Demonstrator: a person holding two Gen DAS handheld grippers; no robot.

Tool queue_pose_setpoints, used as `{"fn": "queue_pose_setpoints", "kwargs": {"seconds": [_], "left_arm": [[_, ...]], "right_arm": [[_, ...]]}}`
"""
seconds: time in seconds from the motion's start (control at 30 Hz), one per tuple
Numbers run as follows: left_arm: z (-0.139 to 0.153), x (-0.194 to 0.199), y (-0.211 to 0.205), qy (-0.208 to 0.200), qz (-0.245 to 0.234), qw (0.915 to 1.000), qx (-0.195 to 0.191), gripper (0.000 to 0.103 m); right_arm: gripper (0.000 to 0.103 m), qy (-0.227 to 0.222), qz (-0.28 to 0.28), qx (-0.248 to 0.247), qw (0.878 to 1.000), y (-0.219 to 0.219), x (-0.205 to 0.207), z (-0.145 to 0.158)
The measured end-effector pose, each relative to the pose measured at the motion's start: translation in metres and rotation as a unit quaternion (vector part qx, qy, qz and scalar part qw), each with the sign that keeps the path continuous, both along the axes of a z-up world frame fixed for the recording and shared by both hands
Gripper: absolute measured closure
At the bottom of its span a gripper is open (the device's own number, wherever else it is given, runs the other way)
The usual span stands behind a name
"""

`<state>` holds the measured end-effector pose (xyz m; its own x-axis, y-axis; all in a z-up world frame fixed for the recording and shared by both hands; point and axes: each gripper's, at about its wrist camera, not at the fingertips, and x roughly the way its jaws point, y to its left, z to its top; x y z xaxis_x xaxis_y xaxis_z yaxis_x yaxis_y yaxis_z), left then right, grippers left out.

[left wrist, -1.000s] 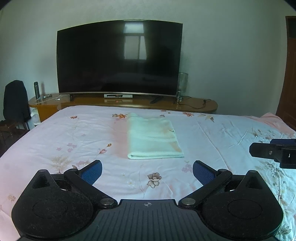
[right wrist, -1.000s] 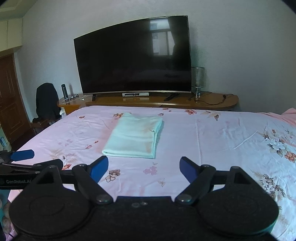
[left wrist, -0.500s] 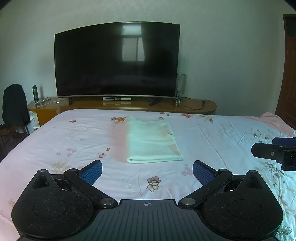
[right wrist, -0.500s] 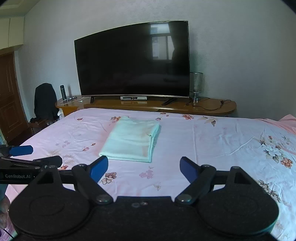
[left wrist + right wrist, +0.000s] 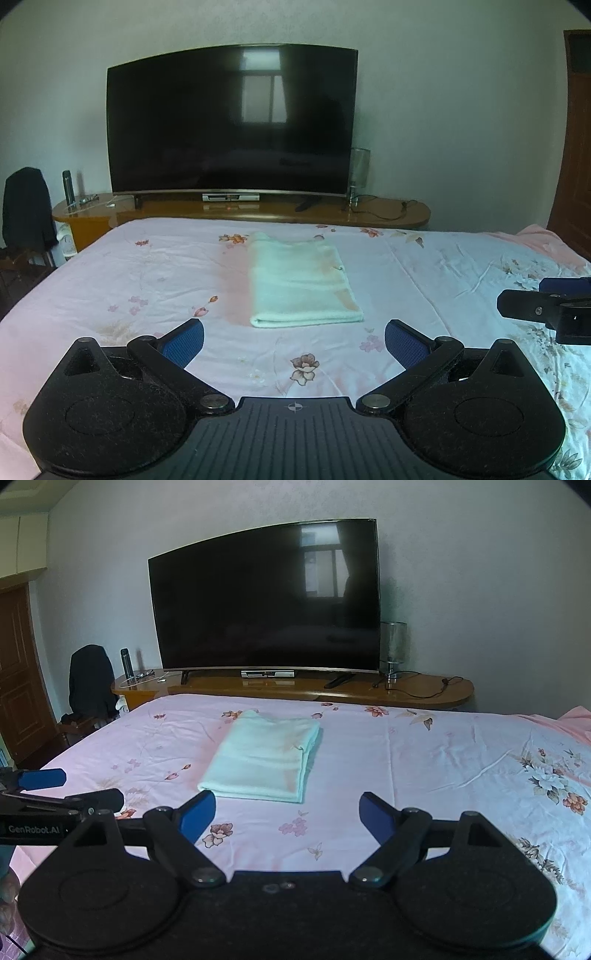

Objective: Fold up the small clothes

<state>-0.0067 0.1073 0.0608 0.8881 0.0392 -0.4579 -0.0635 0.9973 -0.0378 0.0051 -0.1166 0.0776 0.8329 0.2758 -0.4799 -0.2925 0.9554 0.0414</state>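
Left wrist view, left to right: dark jacket (image 5: 26, 210) on a chair at far left, a bottle (image 5: 68, 186) on the end of the wooden stand (image 5: 399, 216), big dark TV (image 5: 231, 118) on it against the wall, a lamp (image 5: 360, 168) just right of the TV, and a door (image 5: 576, 147) at the right edge. The bed (image 5: 110, 277) with its pink floral sheet fills the lower half.

The cloth (image 5: 299, 280), pale mint, is folded into a neat rectangle and lies flat mid-bed, fold edge toward the camera. Nothing touches it.

The left claw (image 5: 293, 338) is spread wide, blue pads apart, nothing between them, hovering over the sheet just short of the cloth's near edge. The right claw (image 5: 546, 301) pokes in from the right edge, well apart from the cloth.

Right wrist view, left to right: the door (image 5: 18, 672), jacket (image 5: 90, 681), bottle (image 5: 126, 662), TV (image 5: 266, 598), lamp (image 5: 393, 646), stand (image 5: 424, 690). The left claw (image 5: 70, 788) shows side-on at the left edge, fingers parted. The cloth (image 5: 264, 760) sits mid-bed, left of centre, layered edges on its right side. The right claw (image 5: 288, 814) is spread, empty, above the bed (image 5: 424, 775) near the cloth's front right corner, not touching.
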Motion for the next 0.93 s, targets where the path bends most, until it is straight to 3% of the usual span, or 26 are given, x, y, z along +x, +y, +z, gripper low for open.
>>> {"fn": "queue_pose_setpoints", "kwargs": {"seconds": [0.63, 0.83, 0.93], "left_arm": [[-0.0017, 0.0009, -0.0060, -0.004, -0.010, 0.9999, 0.001, 0.000], [-0.0014, -0.0028, -0.0035, -0.019, -0.011, 0.9997, -0.010, 0.000], [-0.0006, -0.0055, -0.0002, -0.028, -0.017, 0.9989, -0.033, 0.000]], "right_arm": [[0.018, 0.001, 0.001, -0.002, 1.000, 0.0002, 0.0012, -0.0040], [0.018, 0.001, 0.003, -0.002, 1.000, -0.0015, 0.0010, -0.0046], [0.018, 0.002, 0.004, -0.002, 1.000, -0.0019, 0.0007, -0.0049]]}}
